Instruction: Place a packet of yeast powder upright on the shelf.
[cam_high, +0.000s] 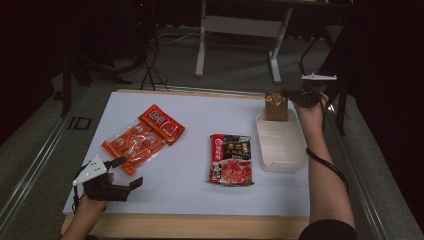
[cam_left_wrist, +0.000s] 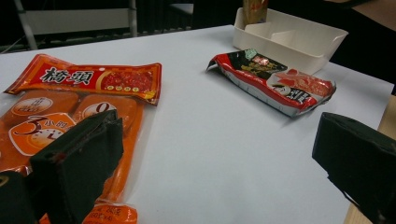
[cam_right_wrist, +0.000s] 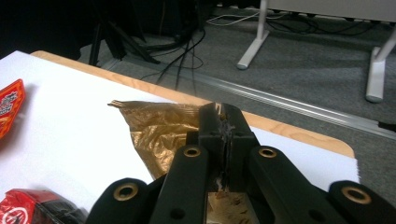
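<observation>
My right gripper (cam_high: 290, 97) is shut on the top edge of a golden-brown foil packet (cam_high: 275, 105), holding it upright over the far end of a white divided tray (cam_high: 280, 150). In the right gripper view the closed jaws pinch the crinkled gold packet (cam_right_wrist: 159, 130). My left gripper (cam_high: 129, 172) rests open near the table's front left corner, just in front of an orange snack pack (cam_high: 134, 145). Its black fingers (cam_left_wrist: 79, 163) stand wide apart with bare table between them. A red and black food pouch (cam_high: 231, 159) lies flat at the table's middle.
A smaller red packet (cam_high: 162, 123) lies across the orange pack's far end. The white table top (cam_high: 200, 107) has a wooden rim. Beyond the far edge are a white desk frame (cam_high: 240, 30), cables and dark floor.
</observation>
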